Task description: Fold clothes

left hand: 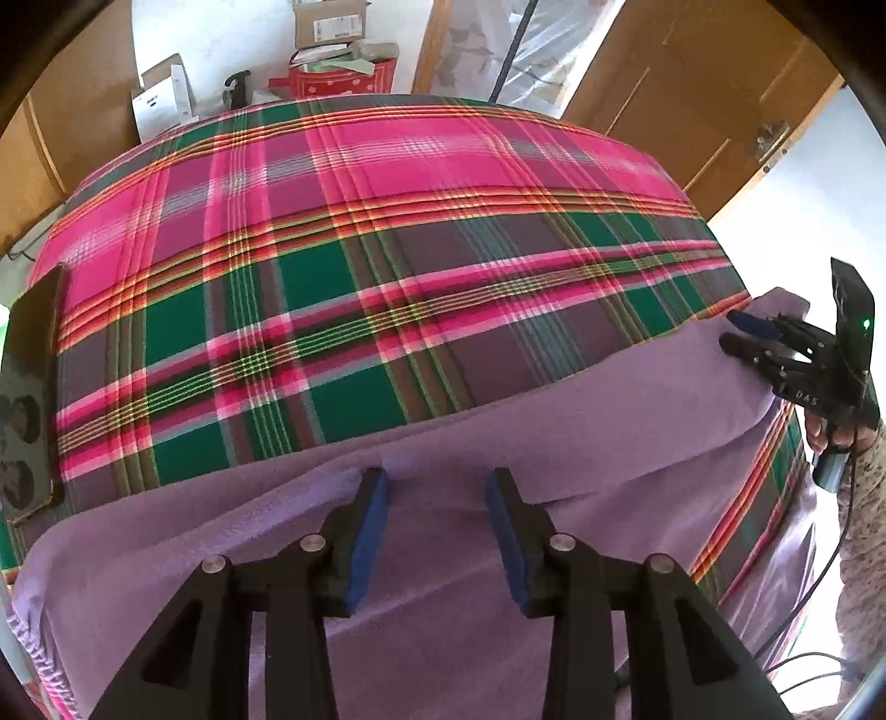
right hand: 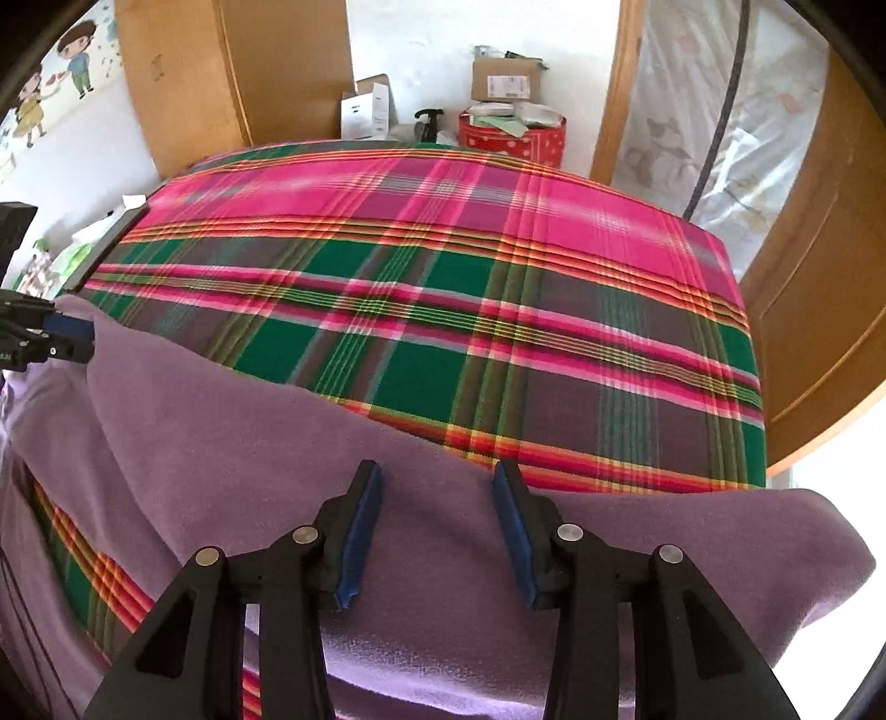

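A purple fleece garment (left hand: 581,410) lies along the near edge of a table covered with a pink and green plaid cloth (left hand: 354,232), and hangs over the front. My left gripper (left hand: 437,482) is open, its jaws apart just above the garment's far edge. My right gripper (left hand: 736,332) shows at the right of the left wrist view, its fingers apart at the garment's right corner. In the right wrist view the garment (right hand: 232,421) runs across the near side, my right gripper (right hand: 437,476) is open over its edge, and my left gripper (right hand: 83,338) shows at the far left.
A dark phone (left hand: 27,399) lies on the plaid cloth at its left edge. A red tin (left hand: 338,75), cardboard boxes (left hand: 329,22) and a white box (left hand: 163,99) stand behind the table. Wooden doors (right hand: 819,310) stand to the right. Cables (left hand: 819,598) hang at the near right.
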